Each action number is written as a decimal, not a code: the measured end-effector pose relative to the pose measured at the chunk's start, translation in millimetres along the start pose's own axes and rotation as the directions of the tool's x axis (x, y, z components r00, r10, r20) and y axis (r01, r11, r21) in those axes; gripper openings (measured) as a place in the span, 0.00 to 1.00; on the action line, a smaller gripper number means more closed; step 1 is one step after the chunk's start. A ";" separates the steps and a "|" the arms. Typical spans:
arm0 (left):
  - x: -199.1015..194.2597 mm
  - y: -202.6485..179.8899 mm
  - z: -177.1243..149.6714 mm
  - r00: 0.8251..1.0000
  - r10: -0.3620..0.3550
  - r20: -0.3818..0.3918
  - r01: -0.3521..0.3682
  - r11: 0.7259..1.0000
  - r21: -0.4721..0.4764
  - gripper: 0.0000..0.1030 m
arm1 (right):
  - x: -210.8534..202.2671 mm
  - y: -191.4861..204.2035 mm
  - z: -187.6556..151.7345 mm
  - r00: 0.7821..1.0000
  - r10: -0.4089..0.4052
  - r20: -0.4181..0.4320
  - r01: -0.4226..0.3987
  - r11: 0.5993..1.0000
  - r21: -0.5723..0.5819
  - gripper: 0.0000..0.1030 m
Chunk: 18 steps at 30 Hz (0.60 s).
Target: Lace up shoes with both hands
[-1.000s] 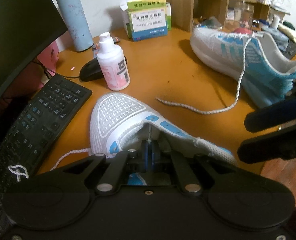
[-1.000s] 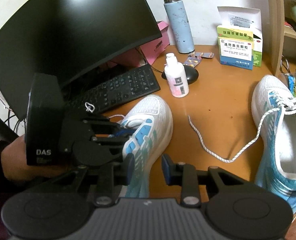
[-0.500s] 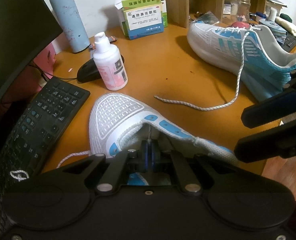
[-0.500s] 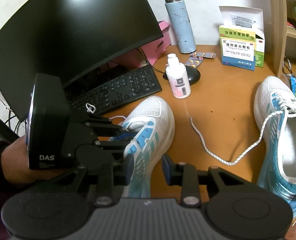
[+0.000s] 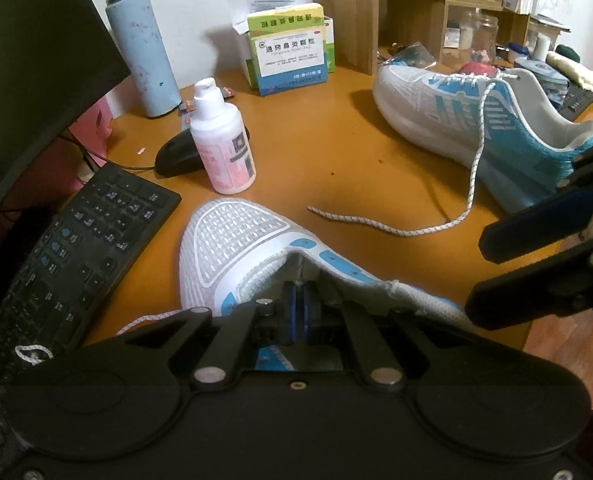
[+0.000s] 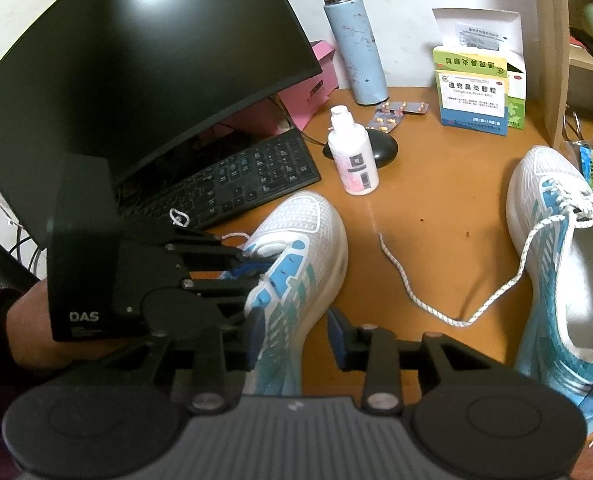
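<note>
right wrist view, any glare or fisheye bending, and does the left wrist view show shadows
Right wrist view: a bright lamp glare sits on the curved black monitor, and the fisheye bows the wooden shelf post at the edge. Left wrist view: the laced white-and-blue sneaker casts a soft dark shadow on the orange wooden desk; corners go black, centre stays sharp.

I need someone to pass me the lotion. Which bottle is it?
Start at the black keyboard; just past its right end is a black mouse. The bottle stands upright before it: small, white with pink label, unlike the tall blue flask behind.
</note>
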State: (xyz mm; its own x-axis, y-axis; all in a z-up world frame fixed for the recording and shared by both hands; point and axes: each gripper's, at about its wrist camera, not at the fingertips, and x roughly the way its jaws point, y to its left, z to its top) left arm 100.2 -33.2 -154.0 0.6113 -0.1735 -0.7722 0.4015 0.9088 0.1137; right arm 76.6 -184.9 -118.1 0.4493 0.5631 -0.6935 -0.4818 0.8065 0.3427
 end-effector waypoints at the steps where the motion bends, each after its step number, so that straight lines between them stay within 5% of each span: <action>1: -0.3 0.0 -0.1 1.000 0.003 -0.002 -0.003 1.000 -0.001 0.01 | 0.2 0.4 0.1 1.000 0.000 -0.001 0.000 1.000 -0.001 0.35; 18: -5.3 -1.7 -2.1 1.000 -0.009 -0.011 0.009 1.000 -0.008 0.01 | 0.8 3.1 0.5 1.000 -0.010 -0.007 0.010 1.000 -0.015 0.36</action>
State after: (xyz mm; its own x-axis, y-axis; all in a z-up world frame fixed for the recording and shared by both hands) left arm 94.8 -33.1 -151.3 0.5996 -0.1776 -0.7803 0.4017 0.9101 0.1016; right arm 75.8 -181.8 -117.3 0.4492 0.5535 -0.7013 -0.4884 0.8094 0.3260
